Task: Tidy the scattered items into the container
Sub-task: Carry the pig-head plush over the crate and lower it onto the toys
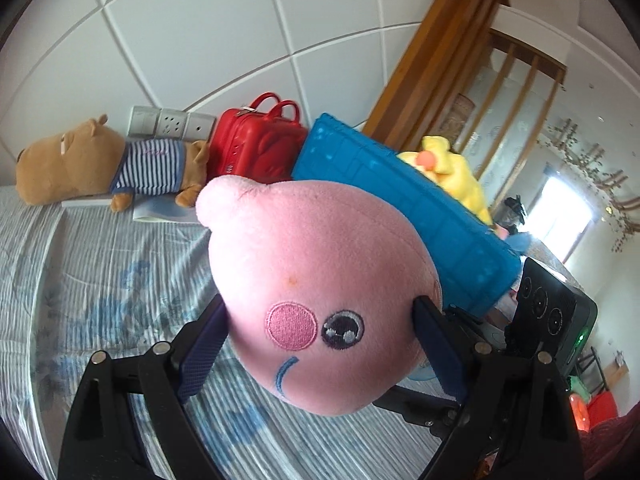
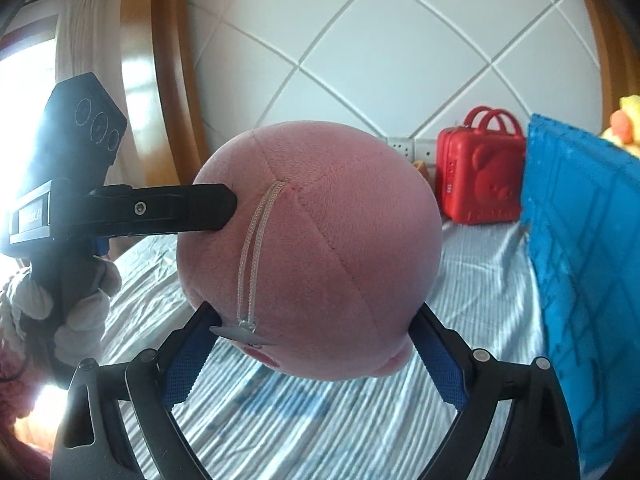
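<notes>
A pink pig plush head [image 1: 320, 292] fills both views; it also shows in the right wrist view [image 2: 312, 248]. My left gripper [image 1: 320, 344] is shut on it, a pad on each side. My right gripper [image 2: 316, 348] is shut on the same plush from the opposite side, and a left finger [image 2: 180, 210] presses its upper left there. The plush is held above the striped bed. The blue plastic crate [image 1: 404, 204] stands just behind it, with a yellow plush [image 1: 452, 172] inside; the crate's wall [image 2: 588, 264] is at the right.
A brown bear plush in a striped shirt [image 1: 108, 164] lies on a book by the headboard. A red toy suitcase [image 1: 256, 140] stands beside the crate, also in the right wrist view [image 2: 478, 176]. The striped bedsheet [image 1: 100, 280] spreads below. A grey plush [image 2: 80, 300] lies at the left.
</notes>
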`<state>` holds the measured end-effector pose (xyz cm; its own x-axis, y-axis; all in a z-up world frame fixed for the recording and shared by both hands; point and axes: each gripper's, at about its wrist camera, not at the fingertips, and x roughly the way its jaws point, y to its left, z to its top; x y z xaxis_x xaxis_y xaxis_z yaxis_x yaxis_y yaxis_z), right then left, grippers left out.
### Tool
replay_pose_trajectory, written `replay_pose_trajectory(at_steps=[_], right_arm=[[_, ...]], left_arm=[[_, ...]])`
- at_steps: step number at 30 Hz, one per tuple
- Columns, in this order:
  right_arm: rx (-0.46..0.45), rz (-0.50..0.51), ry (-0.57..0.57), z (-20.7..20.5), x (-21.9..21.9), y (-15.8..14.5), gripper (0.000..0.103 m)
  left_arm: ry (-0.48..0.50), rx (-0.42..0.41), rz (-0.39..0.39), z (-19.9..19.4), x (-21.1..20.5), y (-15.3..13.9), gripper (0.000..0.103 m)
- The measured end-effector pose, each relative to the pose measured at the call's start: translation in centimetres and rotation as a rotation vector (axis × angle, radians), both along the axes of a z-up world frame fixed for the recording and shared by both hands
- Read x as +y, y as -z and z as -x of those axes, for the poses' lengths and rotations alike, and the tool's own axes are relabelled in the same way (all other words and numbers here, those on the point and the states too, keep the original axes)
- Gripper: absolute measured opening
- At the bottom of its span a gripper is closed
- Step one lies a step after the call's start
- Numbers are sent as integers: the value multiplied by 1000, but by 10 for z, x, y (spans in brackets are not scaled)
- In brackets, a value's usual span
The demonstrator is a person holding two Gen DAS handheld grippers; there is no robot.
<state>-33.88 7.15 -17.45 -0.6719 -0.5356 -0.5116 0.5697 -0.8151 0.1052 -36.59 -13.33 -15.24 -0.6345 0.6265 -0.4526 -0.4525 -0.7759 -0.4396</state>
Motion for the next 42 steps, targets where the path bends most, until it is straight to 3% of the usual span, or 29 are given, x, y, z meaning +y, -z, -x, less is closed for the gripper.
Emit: replay_pose_trajectory(at_steps=[13,21,27,33,37,42], right_arm=[[98,7,143,-65,27,-38,95],[216,23,281,-98,73,-92,95],[309,37,368,-97,145,-134,95],[349,27,400,-68,247,-157,95],[310,-5,394,-30,319,-160,95],[228,-28,376,9,380,-144,95]], left_arm=[[141,89,-11,-40,35,-41,91],[275,185,-52,-41,93,-103,91],[362,254,-63,-26,179,-150,91],[383,282,-83,7,287,-171,91],[379,235,-98,39,357,-165,91],[329,100,-87,83,416,-138,92]])
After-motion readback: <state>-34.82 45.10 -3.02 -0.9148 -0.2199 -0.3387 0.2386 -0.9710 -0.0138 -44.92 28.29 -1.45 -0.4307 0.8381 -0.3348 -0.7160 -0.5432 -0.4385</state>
